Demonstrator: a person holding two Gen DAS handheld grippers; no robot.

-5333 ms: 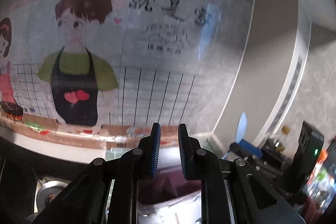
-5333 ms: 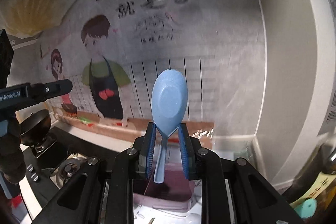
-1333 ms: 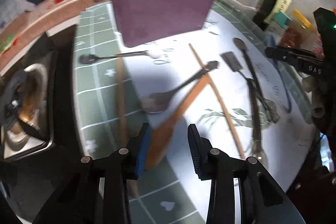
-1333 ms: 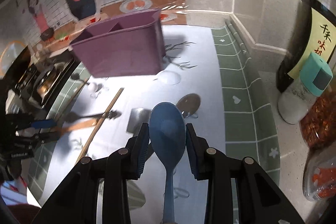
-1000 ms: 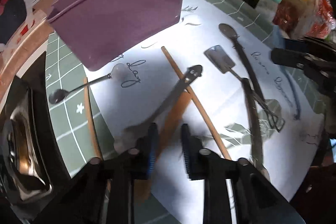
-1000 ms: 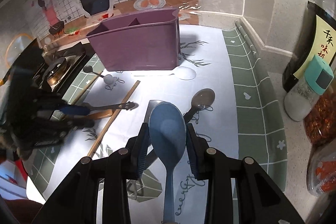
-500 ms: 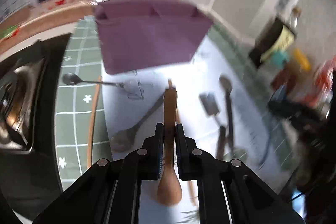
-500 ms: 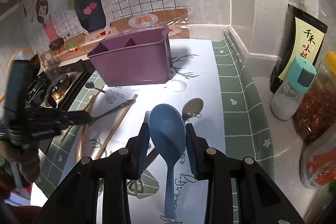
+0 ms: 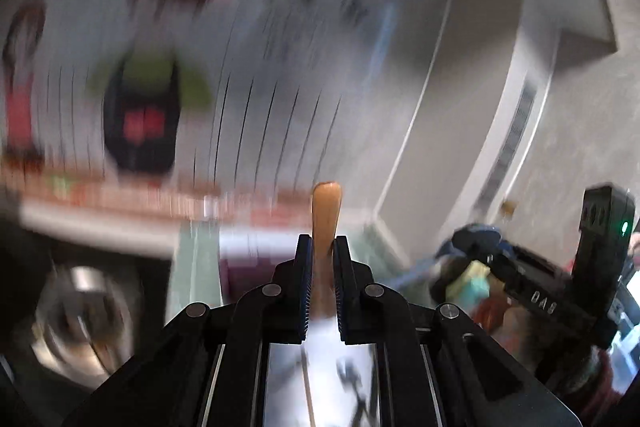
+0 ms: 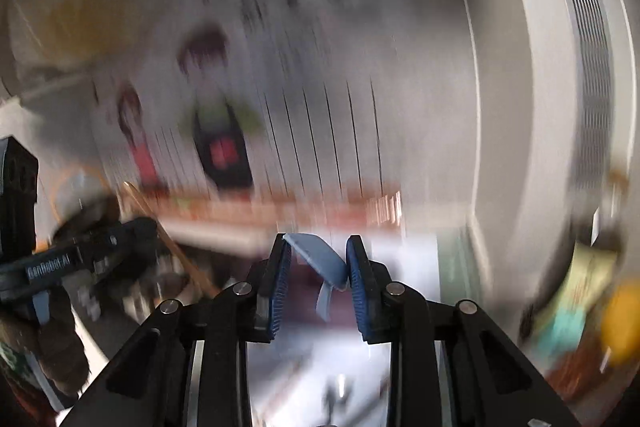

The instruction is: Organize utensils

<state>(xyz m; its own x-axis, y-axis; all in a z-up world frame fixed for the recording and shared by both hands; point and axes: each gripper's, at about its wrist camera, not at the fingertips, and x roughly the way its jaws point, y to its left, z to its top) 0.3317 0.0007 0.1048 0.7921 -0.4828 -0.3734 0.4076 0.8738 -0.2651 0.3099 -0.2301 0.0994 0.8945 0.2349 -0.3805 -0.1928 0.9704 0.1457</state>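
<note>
Both views are blurred. My left gripper (image 9: 322, 247) is shut on a wooden spoon (image 9: 326, 211), whose handle end sticks up past the fingertips. The purple utensil holder (image 9: 244, 267) lies low behind it. My right gripper (image 10: 318, 251) has its jaws closing on a blue spoon (image 10: 320, 259). The spoon's bowl sits tilted across the gap and touches both pads. In the right wrist view the left gripper (image 10: 132, 231) is at the left with the wooden spoon (image 10: 168, 239) slanting through it. The left wrist view shows the right gripper (image 9: 520, 283) at the right, with the blue spoon (image 9: 472, 231).
A stove burner (image 9: 80, 307) is at the lower left. The white mat (image 9: 320, 387) with several loose utensils lies below the fingers. Condiment jars (image 10: 592, 287) stand at the right by the wall corner. A cartoon wall poster (image 9: 140, 107) fills the background.
Both grippers have risen from the counter and tipped up to face the wall. The wooden spoon came up in the left jaws. The right jaws narrowed and the blue spoon's bowl twisted sideways.
</note>
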